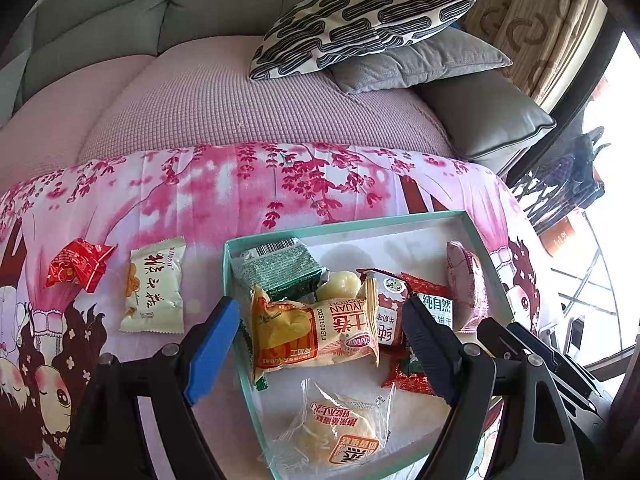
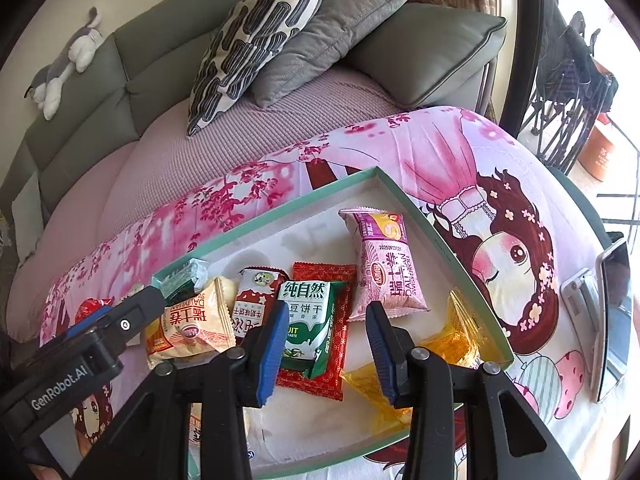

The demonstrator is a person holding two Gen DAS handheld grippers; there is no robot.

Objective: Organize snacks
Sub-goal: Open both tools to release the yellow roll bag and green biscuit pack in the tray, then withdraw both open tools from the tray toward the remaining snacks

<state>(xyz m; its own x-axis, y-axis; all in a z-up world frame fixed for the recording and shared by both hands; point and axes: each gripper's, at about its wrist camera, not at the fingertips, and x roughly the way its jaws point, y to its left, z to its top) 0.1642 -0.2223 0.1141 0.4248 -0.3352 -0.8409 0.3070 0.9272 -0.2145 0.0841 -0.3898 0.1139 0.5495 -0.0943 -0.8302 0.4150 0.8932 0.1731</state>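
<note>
A shallow teal-rimmed box (image 1: 340, 226) (image 2: 412, 200) lies on the pink cloth and holds several wrapped snacks. My left gripper (image 1: 320, 344) is open above an orange-and-cream Swiss-roll packet (image 1: 316, 334) (image 2: 188, 324) in the box's left part. My right gripper (image 2: 328, 344) is open and empty over a green biscuit packet (image 2: 308, 324) lying on a red packet (image 2: 336, 356). A pink roll packet (image 2: 386, 262) and a yellow wrapper (image 2: 452, 340) lie to its right. A cream packet (image 1: 154, 286) and a red candy (image 1: 78, 266) lie on the cloth left of the box.
A clear-wrapped bun (image 1: 338, 430) lies at the box's near edge. A sofa with a patterned pillow (image 1: 360, 24) and grey cushions stands behind. A phone on a stand (image 2: 608, 312) is at the right. A plush toy (image 2: 64, 68) lies on the sofa back.
</note>
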